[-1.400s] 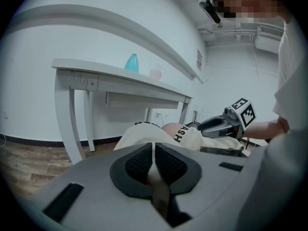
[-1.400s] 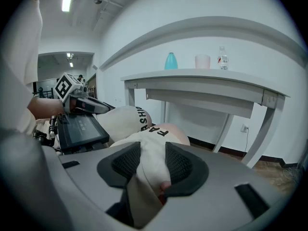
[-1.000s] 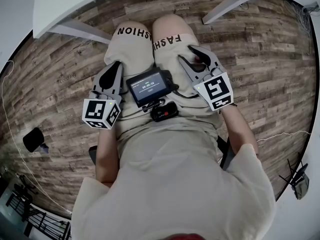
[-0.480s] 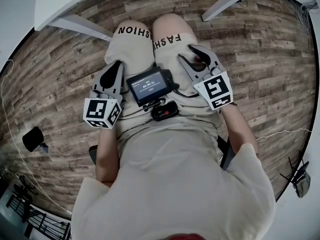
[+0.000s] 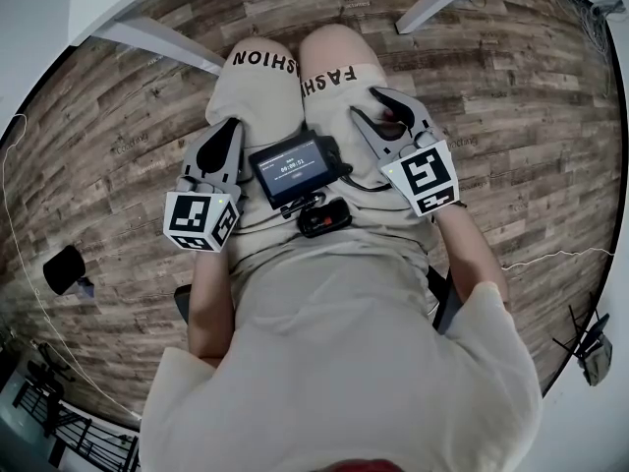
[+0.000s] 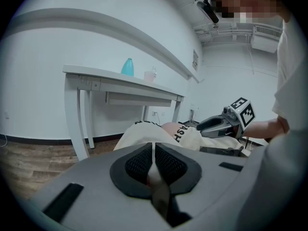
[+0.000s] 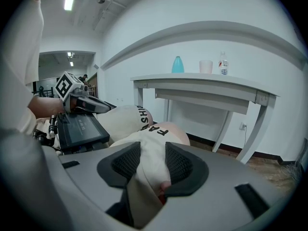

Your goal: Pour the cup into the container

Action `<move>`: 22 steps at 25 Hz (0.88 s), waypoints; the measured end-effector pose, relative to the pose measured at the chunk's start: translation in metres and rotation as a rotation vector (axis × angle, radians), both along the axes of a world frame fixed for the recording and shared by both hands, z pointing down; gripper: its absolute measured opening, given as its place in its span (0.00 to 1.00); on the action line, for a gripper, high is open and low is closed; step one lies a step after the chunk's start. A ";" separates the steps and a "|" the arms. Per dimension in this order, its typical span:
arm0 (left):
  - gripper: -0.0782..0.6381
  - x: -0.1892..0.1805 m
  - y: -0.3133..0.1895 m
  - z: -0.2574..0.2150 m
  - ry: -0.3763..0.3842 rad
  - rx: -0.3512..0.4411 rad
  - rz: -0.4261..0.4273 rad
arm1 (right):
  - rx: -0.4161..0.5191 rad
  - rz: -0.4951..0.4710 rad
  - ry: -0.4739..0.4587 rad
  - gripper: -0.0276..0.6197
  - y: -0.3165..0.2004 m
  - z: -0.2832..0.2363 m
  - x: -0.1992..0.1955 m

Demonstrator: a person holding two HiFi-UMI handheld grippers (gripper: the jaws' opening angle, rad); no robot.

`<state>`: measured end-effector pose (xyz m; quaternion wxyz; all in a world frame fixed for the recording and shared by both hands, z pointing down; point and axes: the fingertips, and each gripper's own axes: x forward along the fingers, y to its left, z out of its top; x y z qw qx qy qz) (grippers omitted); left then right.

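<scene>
On a white table (image 7: 211, 78) ahead stand a teal container (image 7: 177, 64), a pale cup (image 7: 206, 66) and a small clear bottle (image 7: 223, 64). The left gripper view also shows the container (image 6: 127, 67) and the cup (image 6: 148, 75), far off. Both grippers rest on the seated person's lap, well short of the table. My left gripper (image 5: 224, 131) lies on the left thigh, its pads together with only a slit between them and nothing in it. My right gripper (image 5: 371, 106) lies on the right thigh, jaws apart and empty; only trouser cloth shows through the gap.
A small screen device (image 5: 292, 168) sits on the lap between the grippers, with a black unit (image 5: 323, 221) below it. White table legs (image 5: 157, 45) stand ahead over wood flooring. A black object (image 5: 64, 268) lies on the floor at left, and cables run at right.
Both grippers have stayed in place on the lap. The head view has dipped a little, so less of the white table shows at the top.
</scene>
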<state>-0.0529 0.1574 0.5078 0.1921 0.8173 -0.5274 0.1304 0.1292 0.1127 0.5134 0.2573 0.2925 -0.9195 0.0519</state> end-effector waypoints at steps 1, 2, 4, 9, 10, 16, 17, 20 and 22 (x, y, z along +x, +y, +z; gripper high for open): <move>0.13 0.000 0.002 0.000 -0.002 -0.001 0.001 | 0.000 0.001 0.001 0.30 0.003 0.000 0.000; 0.13 0.001 0.005 0.001 -0.004 -0.001 0.002 | 0.001 0.001 0.001 0.30 0.005 0.000 0.001; 0.13 0.002 0.009 0.000 -0.008 0.000 0.003 | 0.001 0.002 0.001 0.30 0.009 0.000 0.002; 0.13 0.005 0.016 -0.001 -0.012 0.000 0.006 | 0.003 0.002 -0.002 0.30 0.018 -0.003 0.004; 0.13 0.006 0.018 0.000 -0.012 0.000 0.006 | 0.003 0.002 -0.003 0.30 0.020 -0.002 0.006; 0.13 0.008 0.022 0.002 -0.018 -0.004 0.009 | -0.003 0.003 -0.012 0.30 0.024 -0.003 0.007; 0.13 0.008 0.022 0.002 -0.017 -0.005 0.009 | -0.004 0.002 -0.013 0.30 0.024 -0.003 0.007; 0.13 0.008 0.022 0.003 -0.017 -0.009 0.010 | -0.008 0.003 -0.016 0.30 0.025 -0.003 0.007; 0.13 0.008 0.024 0.003 -0.018 -0.010 0.011 | -0.011 0.004 -0.019 0.30 0.027 -0.003 0.006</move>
